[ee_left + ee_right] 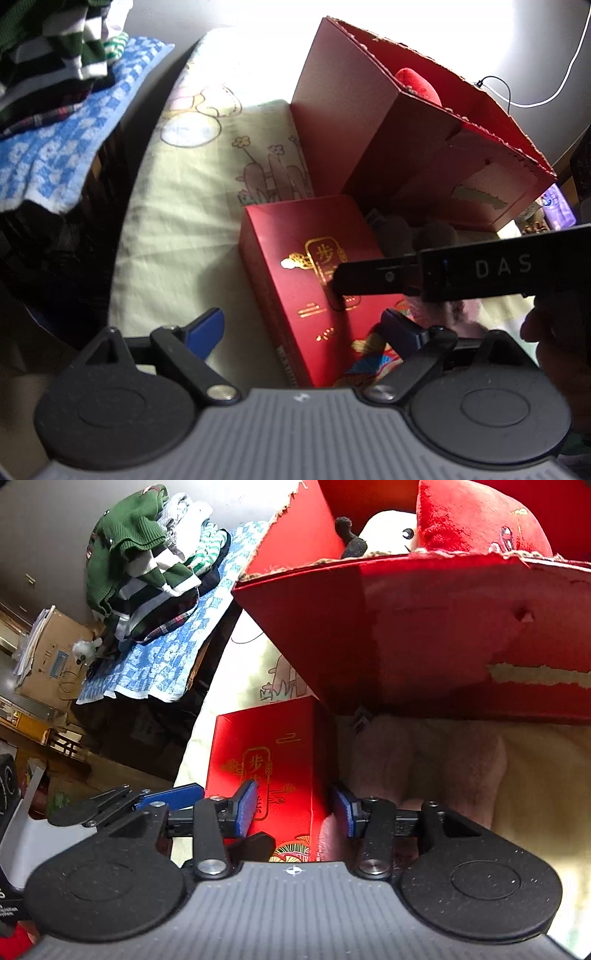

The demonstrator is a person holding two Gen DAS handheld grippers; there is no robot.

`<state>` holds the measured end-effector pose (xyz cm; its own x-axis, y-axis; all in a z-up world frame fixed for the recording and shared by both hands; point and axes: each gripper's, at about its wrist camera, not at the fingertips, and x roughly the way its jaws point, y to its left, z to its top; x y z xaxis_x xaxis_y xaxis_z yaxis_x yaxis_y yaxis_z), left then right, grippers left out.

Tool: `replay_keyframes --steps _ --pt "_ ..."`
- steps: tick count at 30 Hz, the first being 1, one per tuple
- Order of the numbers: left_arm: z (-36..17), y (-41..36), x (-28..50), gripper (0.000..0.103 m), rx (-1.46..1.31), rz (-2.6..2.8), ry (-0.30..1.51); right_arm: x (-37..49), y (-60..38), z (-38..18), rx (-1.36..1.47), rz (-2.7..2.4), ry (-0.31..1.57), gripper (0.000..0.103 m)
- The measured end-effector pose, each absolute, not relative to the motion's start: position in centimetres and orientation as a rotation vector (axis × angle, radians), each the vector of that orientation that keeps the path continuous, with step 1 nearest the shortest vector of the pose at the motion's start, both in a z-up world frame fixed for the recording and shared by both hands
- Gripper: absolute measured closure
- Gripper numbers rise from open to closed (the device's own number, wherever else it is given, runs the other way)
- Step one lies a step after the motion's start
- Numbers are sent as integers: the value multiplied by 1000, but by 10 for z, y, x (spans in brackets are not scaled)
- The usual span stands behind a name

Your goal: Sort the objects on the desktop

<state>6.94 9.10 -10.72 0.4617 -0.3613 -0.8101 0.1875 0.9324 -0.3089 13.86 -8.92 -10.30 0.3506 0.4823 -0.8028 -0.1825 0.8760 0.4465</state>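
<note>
- Red gift box [314,273], printed with gold characters, lies flat on a pale cartoon-print sheet [192,206], its long axis running from the near edge of the left wrist view away toward a large open red carton [436,147] that stands just behind it.
- The box's far short end points at the carton's base; its near end carries a colourful fan motif and sits between the blue pads of the left gripper [303,328].
- The left gripper's jaws stand wide apart, one pad clear of the box on the sheet, the other over the box's near right corner; nothing is clamped.
- The right gripper [295,808] straddles the same red gift box [273,760] at its near end, blue pads set on either side of it; from this angle it is unclear whether they press it.
- A pink fluffy item [424,768] lies just right of the box, under the carton's front wall.
- A red plush toy [476,517] sits inside the carton.
- Folded clothes [147,561] are piled on a blue checked towel [162,653] to the left, well apart from the box.
</note>
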Motion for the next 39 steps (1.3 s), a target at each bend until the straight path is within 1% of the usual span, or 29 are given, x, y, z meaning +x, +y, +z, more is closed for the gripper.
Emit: replay_keyframes --steps 7,10,12,15,22,26,29,39 --pt "-112 92 67 11 -235 -415 1065 137 -75 -103 253 476 1157 51" --pt "-112 92 67 11 -234 -420 1065 137 -73 -104 250 479 1170 48" --pt "-112 91 66 12 -231 -421 1065 138 -73 -106 259 483 1183 44" --pt "-111 89 65 13 -225 -424 1064 136 -71 -106 242 499 1193 42" --pt "-98 83 59 13 -162 -398 1040 128 -67 -97 224 510 1201 44" --pt "-81 78 53 14 -53 -345 984 118 -65 -83 231 544 1169 55" --pt "-83 77 53 15 -48 -347 996 115 -64 -79 238 551 1154 56" --pt "-101 84 45 17 -118 -368 1069 106 -69 -93 265 527 1195 54"
